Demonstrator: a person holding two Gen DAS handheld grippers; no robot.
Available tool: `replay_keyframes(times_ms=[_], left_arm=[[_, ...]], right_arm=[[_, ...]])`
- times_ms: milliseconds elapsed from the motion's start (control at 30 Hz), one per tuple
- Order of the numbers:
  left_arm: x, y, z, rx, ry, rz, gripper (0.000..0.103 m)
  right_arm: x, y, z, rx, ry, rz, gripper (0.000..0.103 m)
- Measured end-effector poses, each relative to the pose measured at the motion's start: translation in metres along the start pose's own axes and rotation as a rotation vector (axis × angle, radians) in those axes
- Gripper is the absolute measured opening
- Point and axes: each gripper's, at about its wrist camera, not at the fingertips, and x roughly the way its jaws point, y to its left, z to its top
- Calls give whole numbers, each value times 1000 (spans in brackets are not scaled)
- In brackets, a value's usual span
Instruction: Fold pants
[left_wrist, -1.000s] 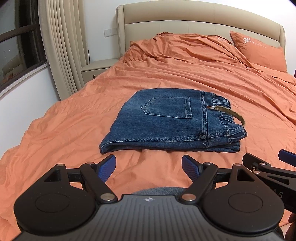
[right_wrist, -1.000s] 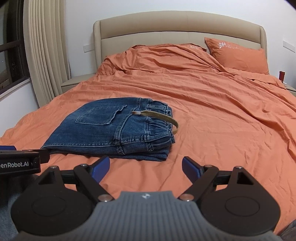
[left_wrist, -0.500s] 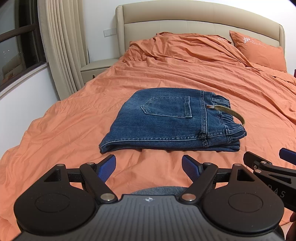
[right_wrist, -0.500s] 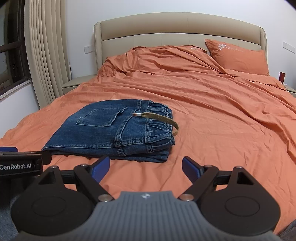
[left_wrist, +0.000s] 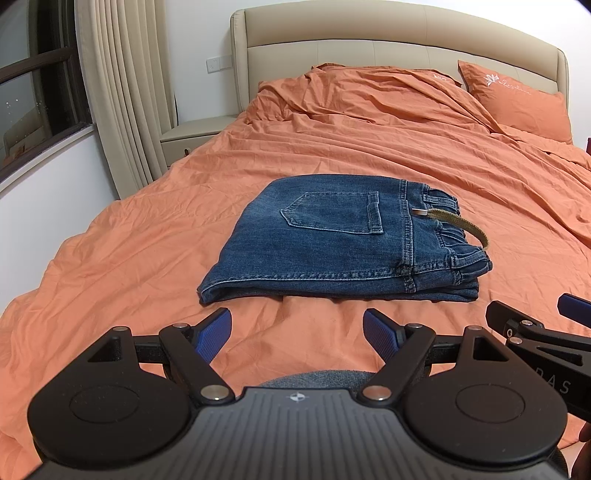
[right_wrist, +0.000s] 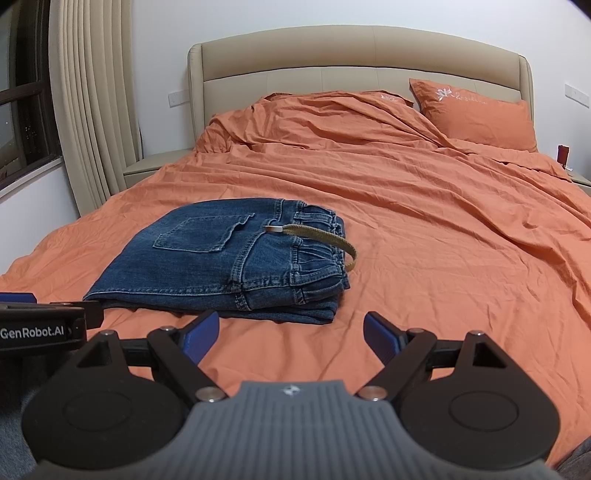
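Jeans (left_wrist: 343, 236) lie folded into a compact stack on the bed (left_wrist: 332, 147), so the folding looks complete. Left gripper (left_wrist: 297, 334) and right gripper (right_wrist: 291, 332) hover near the stack's front edge, jaws spread wide and empty.

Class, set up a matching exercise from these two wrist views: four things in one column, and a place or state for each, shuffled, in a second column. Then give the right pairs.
Things:
1. jeans
2. drawstring
3. pillow
4. left gripper

States:
A. open, holding nothing
B. folded flat on the bedspread
C. curving off the waistband
D. leaning against the headboard

Pairs: 1-B, 2-C, 3-D, 4-A
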Motion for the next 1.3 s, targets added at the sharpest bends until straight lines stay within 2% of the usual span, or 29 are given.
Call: replay_keyframes(times_ms=[1300], left_arm=[[1, 4, 1, 20, -16, -25, 92]], right_arm=[[0, 0, 1, -2, 18, 9, 82]])
